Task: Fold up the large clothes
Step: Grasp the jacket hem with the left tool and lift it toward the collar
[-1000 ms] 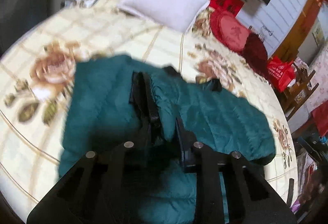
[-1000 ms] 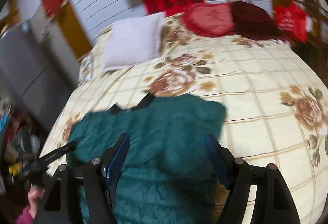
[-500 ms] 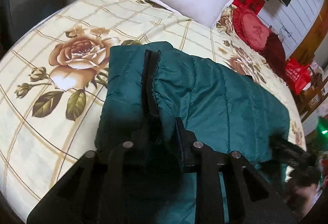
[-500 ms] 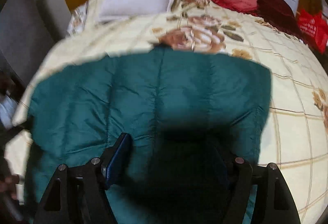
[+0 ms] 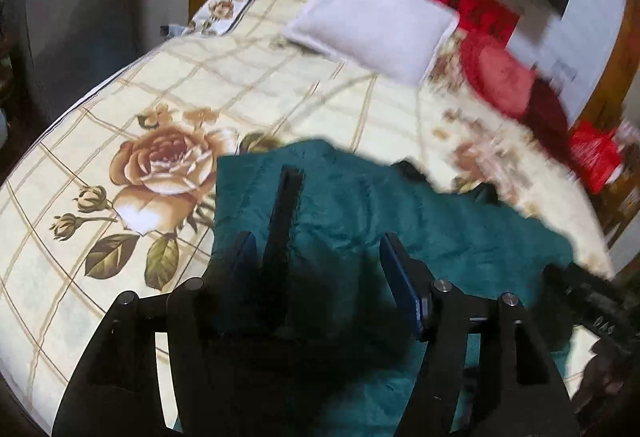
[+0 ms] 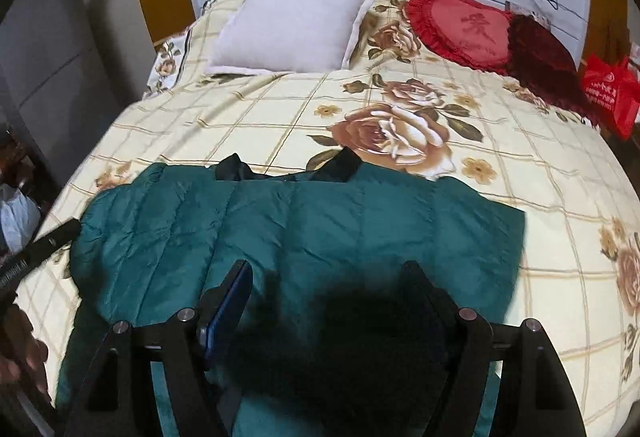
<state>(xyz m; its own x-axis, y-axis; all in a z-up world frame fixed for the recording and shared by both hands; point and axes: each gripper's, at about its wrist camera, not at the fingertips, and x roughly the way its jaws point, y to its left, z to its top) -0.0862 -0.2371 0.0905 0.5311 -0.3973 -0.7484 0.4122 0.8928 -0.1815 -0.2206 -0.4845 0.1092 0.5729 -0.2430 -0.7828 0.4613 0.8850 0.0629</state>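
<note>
Both tongs (image 5: 316, 257) (image 6: 328, 285) gaping over flat teal jacket (image 6: 304, 229).

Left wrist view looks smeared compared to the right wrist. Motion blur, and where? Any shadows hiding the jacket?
Left wrist: motion blur toward the right and far end, smearing the red cushion and the jacket edge; the rose print near the left stays fairly crisp. Right wrist: mostly sharp, banner characters readable, blur only at the left rim. Both: a dark shadow between each tool's fingers covers the near jacket; fisheye bends the bed edges.
</note>
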